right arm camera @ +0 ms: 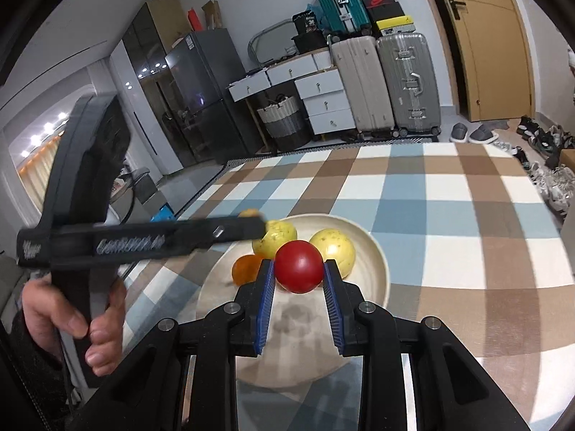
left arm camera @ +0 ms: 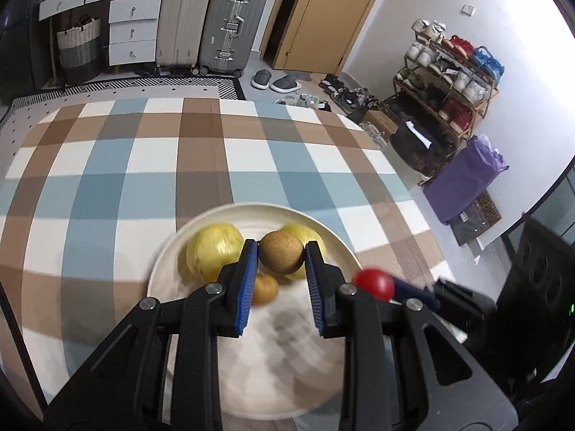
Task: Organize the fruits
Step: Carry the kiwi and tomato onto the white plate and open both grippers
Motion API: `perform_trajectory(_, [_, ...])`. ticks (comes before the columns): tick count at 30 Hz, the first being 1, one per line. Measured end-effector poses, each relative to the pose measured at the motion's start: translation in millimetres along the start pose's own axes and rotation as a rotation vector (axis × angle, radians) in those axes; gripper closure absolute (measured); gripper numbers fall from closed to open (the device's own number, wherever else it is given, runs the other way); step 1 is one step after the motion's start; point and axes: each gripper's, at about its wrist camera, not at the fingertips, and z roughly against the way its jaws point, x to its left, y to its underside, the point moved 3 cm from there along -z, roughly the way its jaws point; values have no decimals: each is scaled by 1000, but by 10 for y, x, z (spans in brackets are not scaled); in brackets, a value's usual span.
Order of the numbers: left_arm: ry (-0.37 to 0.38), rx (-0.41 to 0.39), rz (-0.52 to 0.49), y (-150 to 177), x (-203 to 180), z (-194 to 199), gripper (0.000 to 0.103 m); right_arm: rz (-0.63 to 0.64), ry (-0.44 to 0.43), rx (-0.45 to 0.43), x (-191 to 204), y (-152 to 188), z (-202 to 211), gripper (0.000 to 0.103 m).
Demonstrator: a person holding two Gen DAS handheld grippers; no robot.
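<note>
Both hand-held grippers grip fruit above the plate (left arm camera: 251,212): left (left arm camera: 281,256) pinches a brown fruit (left arm camera: 281,256), right (right arm camera: 299,267) a tomato (right arm camera: 299,266); crowding could cause collision

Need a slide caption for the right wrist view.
Right hand-held gripper holds a red tomato over the plate of fruit.

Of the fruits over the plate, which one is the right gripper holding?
The red tomato, clamped between the right gripper pads; the brown fruit is in the left gripper.
</note>
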Motion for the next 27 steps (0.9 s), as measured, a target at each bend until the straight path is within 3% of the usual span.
perform_trajectory(12, [-11, 59, -14, -152, 50, -477, 79, 11, -15, 20, -32, 160, -208, 75])
perform_trajectory(17, [23, 85, 14, -127, 40, -558, 79, -20, -22, 3, -73, 153, -207, 75])
perform_trajectory(22, [5, 90, 14, -132, 22, -565, 79, -50, -9, 50, -124, 161, -308, 73])
perform_trajectory(23, [3, 96, 18, -129, 26, -559, 78, -56, -12, 47, -129, 159, -310, 67])
perform_trajectory(25, [3, 105, 21, -122, 33, -544, 72, -57, -13, 21, -121, 148, -274, 46])
perform_trajectory(27, [6, 102, 24, -120, 41, -509, 63, -38, -6, -10, -92, 130, -219, 43])
